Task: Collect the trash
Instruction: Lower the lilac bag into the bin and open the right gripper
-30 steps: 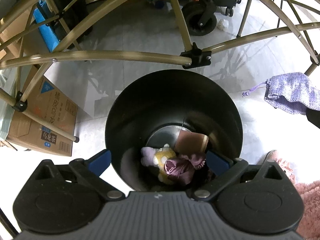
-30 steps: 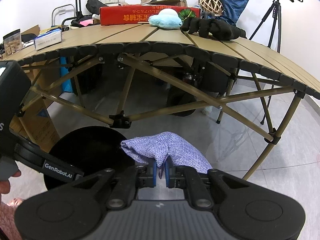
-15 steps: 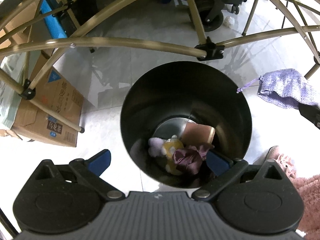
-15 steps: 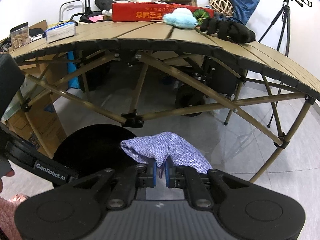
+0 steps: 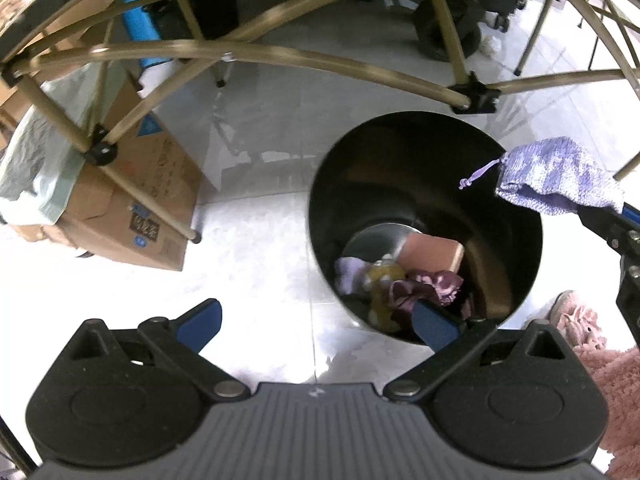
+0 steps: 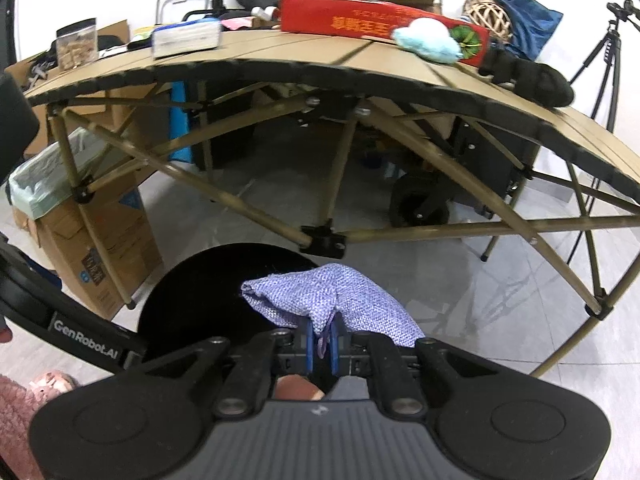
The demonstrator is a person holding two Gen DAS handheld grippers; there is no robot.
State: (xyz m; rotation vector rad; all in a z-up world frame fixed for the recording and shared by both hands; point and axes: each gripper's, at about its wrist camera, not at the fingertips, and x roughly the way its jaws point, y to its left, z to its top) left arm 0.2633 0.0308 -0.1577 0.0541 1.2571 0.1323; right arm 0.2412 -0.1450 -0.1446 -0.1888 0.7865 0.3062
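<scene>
Purple pouch: the knitted pouch (image 6: 328,300) hung off the tips of the right gripper (image 6: 320,344), bunched and drooping to both sides, its drawstring (image 5: 478,172) dangling over the mouth of the bin. Carried high like that, it looked ready for a clean drop.
Right gripper: both blue pads were squeezed together on a fold of the fabric, with only cloth in the gap. A pinch on 1 fold seemed enough for something this light and soft.
Black bin: the round bin (image 5: 520,280) stood on the tiled floor just in front of the folding table (image 6: 280,52), its open mouth partly under the pouch. In the left wrist view the pouch sat over the rim rather than the centre, so I judged the carry a touch short of release.
Bin contents: a brown block (image 5: 434,252), a crumpled maroon cloth (image 5: 428,286) and a pale and yellow soft item (image 5: 370,276) lay at the bottom, so collecting was well under way.
Left gripper: the left gripper (image 5: 316,322) pointed steeply down beside the bin, its 2 fingers spread wide with nothing between them, probably held clear to leave the opening free.
Surroundings: a cardboard box (image 5: 132,208) sat under the table to the left.
</scene>
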